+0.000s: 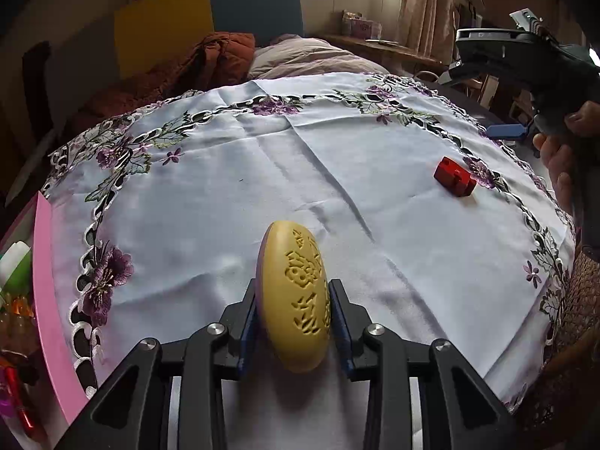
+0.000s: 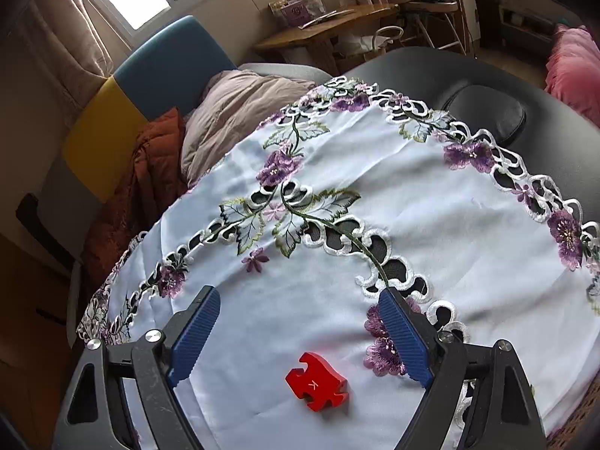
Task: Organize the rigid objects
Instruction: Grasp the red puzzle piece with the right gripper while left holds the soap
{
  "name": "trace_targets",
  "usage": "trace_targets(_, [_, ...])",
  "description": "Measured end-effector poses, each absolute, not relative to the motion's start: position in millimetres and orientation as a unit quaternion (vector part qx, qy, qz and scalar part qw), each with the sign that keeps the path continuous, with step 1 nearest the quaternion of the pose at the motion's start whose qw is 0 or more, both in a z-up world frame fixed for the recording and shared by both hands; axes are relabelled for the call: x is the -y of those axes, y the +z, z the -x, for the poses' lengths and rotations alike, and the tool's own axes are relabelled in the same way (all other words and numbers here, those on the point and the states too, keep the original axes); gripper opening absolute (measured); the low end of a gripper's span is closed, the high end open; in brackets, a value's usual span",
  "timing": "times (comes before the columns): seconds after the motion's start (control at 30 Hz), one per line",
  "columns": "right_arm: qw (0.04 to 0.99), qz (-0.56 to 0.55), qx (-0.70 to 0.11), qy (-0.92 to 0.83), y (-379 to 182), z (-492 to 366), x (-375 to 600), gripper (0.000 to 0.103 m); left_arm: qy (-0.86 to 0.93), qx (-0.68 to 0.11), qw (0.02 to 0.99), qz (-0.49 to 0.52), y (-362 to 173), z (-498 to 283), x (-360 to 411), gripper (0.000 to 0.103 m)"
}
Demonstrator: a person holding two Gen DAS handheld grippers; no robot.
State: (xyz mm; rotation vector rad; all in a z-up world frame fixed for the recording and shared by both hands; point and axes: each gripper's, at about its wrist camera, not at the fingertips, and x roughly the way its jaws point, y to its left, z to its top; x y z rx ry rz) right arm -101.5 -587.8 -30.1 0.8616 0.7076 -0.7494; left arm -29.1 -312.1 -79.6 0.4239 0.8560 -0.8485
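Pink box is cut off at left edge; its contents are blurred. Carved characters on yellow oval cannot be read.

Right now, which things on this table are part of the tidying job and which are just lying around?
Part of the job:
yellow carved oval, held in the left tongs
red puzzle piece, between the open right tongs
pink bin

Just lying about:
embroidered tablecloth
orange jacket

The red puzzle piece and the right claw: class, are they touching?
Apart. The right wrist view shows the red puzzle piece lying on the tablecloth between the open right claw fingers, cloth visible both sides.
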Motion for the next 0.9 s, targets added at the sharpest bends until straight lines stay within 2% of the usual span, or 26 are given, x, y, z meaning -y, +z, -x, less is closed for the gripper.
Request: trace_targets(0.9, [0.754, -0.418, -0.385, -0.329, -52, 91, 588, 0.088, -0.407, -0.371, 0.816, -0.177, -85, 33, 303, 0.033])
